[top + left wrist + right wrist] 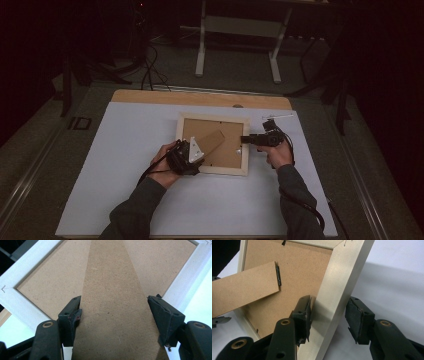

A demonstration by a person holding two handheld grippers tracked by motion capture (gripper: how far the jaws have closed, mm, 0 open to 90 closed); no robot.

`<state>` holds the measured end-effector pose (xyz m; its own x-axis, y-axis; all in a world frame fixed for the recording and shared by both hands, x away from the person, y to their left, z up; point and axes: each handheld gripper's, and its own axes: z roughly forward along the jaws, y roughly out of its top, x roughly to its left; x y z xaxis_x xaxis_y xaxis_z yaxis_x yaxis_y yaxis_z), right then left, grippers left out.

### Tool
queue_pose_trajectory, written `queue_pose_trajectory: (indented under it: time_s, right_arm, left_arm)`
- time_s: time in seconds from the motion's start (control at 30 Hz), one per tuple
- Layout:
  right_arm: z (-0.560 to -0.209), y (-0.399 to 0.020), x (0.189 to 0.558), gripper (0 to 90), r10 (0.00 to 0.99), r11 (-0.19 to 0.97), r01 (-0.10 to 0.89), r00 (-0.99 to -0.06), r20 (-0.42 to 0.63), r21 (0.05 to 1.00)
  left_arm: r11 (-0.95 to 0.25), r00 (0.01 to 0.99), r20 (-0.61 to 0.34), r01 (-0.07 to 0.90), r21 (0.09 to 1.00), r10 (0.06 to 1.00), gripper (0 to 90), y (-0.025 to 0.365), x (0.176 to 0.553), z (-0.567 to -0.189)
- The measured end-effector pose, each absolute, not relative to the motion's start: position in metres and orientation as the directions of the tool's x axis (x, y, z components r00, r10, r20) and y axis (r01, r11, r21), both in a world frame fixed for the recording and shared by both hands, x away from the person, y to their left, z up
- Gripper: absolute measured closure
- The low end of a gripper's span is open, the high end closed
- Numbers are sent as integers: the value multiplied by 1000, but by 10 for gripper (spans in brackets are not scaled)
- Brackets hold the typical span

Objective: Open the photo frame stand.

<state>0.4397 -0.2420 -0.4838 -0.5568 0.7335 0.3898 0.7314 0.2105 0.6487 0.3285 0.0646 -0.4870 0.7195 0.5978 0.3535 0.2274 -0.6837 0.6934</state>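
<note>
The left gripper (pixel 113 315) grasps the stand (pixel 112 290) by its edges. At three o'clock, the right gripper (pixel 328 317) straddles the frame's (pixel 337 287) rail, one pad touching, the other apart.

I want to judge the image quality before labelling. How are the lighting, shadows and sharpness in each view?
High view: dim overall, the room behind nearly black, the picture frame small but legible. Left gripper view: bright and even, the fold-out stand sharp, white table cover washed out at the right. Right gripper view: a soft shadow falls beside the frame rail; near jaws slightly soft.
</note>
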Motion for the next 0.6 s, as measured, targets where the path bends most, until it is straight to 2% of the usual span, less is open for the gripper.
queue_pose_trajectory:
  time_s: [0.13,0.37,0.47,0.6]
  right_arm:
    - [-483,-242,439,559,737,207,732,-553,388,650]
    - [-486,-242,436,562,742,187,723,-547,387,665]
    - [-486,-241,436,562,746,185,723,-544,384,665]
    - [-484,-240,435,562,748,192,717,-549,373,670]
  left_arm:
    - [-679,727,335,240,694,600,337,66,330,-487]
    - [-642,767,224,297,707,601,321,73,339,-487]
    - [-588,782,121,346,731,611,315,78,344,-484]
    - [-493,796,-71,439,751,601,311,89,354,-481]
